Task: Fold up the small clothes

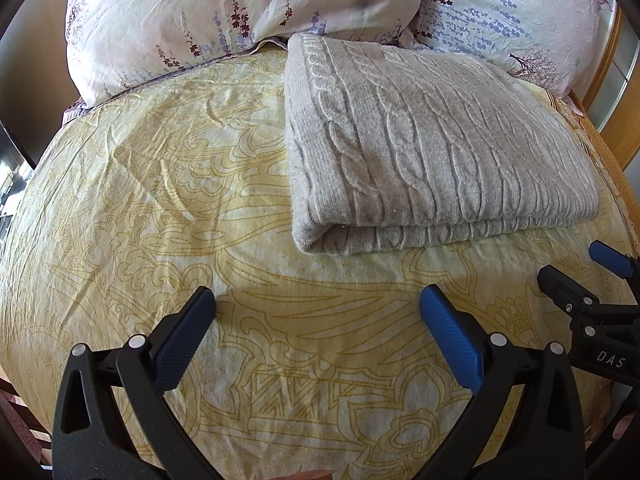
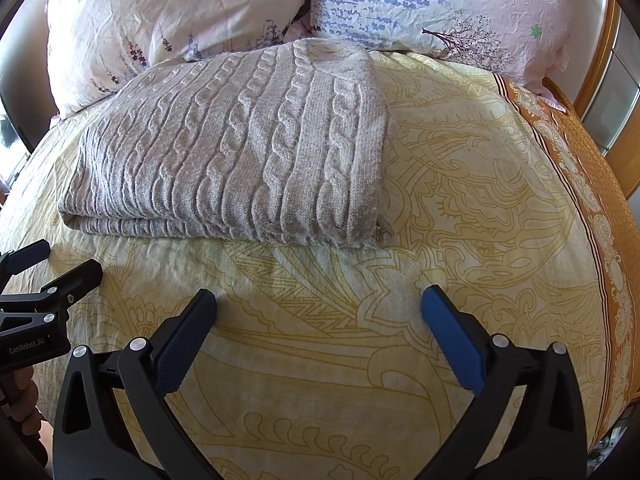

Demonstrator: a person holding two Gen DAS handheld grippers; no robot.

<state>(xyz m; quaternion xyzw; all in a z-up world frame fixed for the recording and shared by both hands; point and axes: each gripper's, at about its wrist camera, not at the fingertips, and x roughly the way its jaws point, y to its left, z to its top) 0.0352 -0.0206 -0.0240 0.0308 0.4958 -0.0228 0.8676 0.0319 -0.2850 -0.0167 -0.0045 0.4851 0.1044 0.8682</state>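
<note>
Right now your left gripper [image 1: 318, 304] hangs over the yellow patterned bedspread [image 1: 160, 208] with its blue pads spread wide and nothing between them. Your right gripper [image 2: 319, 304] is the same: jaws far apart, holding nothing, just above the bedspread. Each gripper shows at the edge of the other's view, so they sit side by side, near each other but apart.

Your grey cable-knit sweater [image 1: 420, 140] lies folded into a thick rectangle on the bedspread, ahead of both grippers and touching neither. Its folded edge faces you, with layers stacked beneath the top one. Its far end reaches the two floral pillows [image 2: 180, 12] at the head of the bed. An orange patterned border [image 2: 592, 184] runs along the bedspread's right side, beside a wooden bed frame [image 2: 600, 52].
</note>
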